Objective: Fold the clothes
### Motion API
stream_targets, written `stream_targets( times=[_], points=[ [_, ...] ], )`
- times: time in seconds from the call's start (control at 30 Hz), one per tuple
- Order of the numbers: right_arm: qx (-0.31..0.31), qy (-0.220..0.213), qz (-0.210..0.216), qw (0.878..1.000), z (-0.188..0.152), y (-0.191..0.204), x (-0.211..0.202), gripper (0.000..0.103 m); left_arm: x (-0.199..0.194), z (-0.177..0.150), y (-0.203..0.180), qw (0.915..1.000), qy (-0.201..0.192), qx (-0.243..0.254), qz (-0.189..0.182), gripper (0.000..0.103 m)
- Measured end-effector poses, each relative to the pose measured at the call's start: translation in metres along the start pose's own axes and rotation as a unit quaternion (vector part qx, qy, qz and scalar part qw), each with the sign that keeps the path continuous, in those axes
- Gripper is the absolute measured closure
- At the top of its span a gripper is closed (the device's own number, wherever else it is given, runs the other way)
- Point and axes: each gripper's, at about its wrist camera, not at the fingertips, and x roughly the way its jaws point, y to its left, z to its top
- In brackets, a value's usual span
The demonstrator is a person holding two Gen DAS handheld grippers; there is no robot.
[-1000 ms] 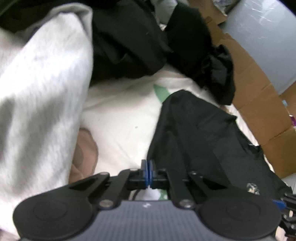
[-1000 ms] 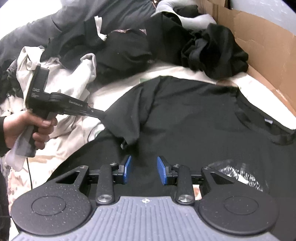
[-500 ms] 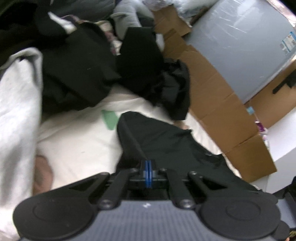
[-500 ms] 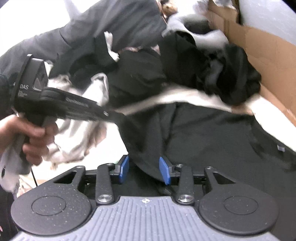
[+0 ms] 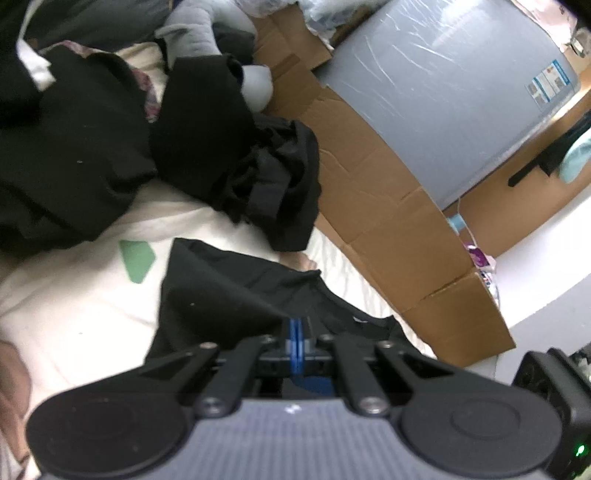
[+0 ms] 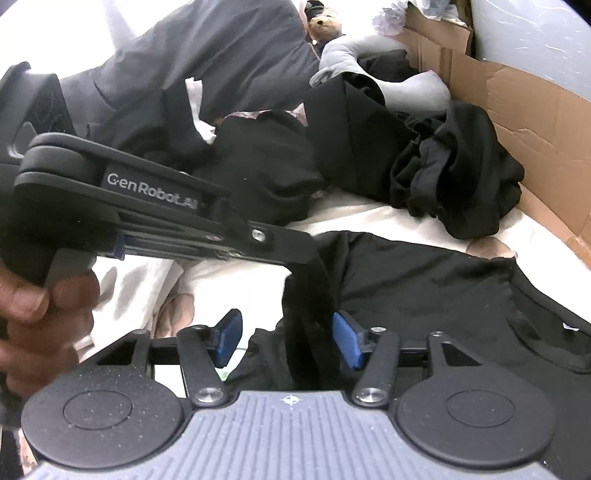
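Note:
A black T-shirt (image 5: pixel 221 288) (image 6: pixel 424 295) lies spread on the cream bed sheet (image 5: pixel 74 314). My left gripper (image 5: pixel 297 339) (image 6: pixel 308 254) is shut on a fold of its edge and holds it lifted, so a strand of black cloth hangs down from the tip. That strand hangs between the blue pads (image 6: pixel 347 339) of my right gripper (image 6: pixel 288 338), whose jaws are opening and do not press on it. A hand (image 6: pixel 37 314) grips the left gripper's handle at the left of the right wrist view.
A heap of dark clothes (image 5: pixel 92 147) (image 6: pixel 443 177) lies behind the shirt, with a grey plush (image 6: pixel 369 55) and a small teddy bear (image 6: pixel 325 24). Cardboard (image 5: pixel 388 221) (image 6: pixel 535 110) and a grey panel (image 5: pixel 443 92) line the right side. A green patch (image 5: pixel 136 258) marks the sheet.
The left gripper has risen with the shirt's fold and come close over the right gripper. The right jaws have widened. The pale grey garment has left the left wrist view.

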Motion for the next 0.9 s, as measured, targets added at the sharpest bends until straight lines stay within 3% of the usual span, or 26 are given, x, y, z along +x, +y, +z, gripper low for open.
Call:
stream_targets(
  times=[0.17, 0.23, 0.3, 0.37, 0.5, 0.6, 0.67, 0.9],
  points=[
    [0.014, -0.016, -0.023, 1.0, 0.005, -0.004, 0.008, 0.044, 0.013, 0.003, -0.011, 0.9998, 0.009, 0.005, -0.018, 0.102],
    [0.017, -0.018, -0.032, 0.999, 0.007, -0.008, 0.01, 0.063, 0.017, 0.004, -0.014, 0.9996, 0.012, 0.007, -0.023, 0.102],
    [0.02, -0.017, -0.042, 0.999, 0.009, -0.014, 0.011, 0.093, 0.02, 0.006, -0.018, 0.9994, 0.015, 0.013, -0.028, 0.102],
    [0.026, -0.02, -0.048, 0.998, 0.009, -0.021, 0.008, 0.1, 0.022, 0.007, -0.02, 0.9992, 0.014, 0.019, -0.032, 0.101],
    [0.039, -0.022, -0.059, 0.997, 0.009, -0.039, 0.003, 0.101, 0.026, 0.015, -0.014, 0.9995, 0.005, 0.022, -0.021, 0.089],
    [0.05, -0.02, -0.065, 0.996, 0.008, -0.053, 0.002, 0.101, 0.031, 0.024, -0.003, 0.9997, -0.002, 0.025, 0.009, 0.086],
    [0.058, -0.018, -0.069, 0.996, 0.007, -0.062, 0.001, 0.101, 0.035, 0.03, 0.006, 0.999, -0.007, 0.026, 0.035, 0.079],
    [0.092, -0.007, -0.078, 0.993, -0.003, -0.091, 0.001, 0.102, 0.057, 0.046, 0.039, 0.9938, -0.004, 0.033, 0.106, 0.075]
  ],
)
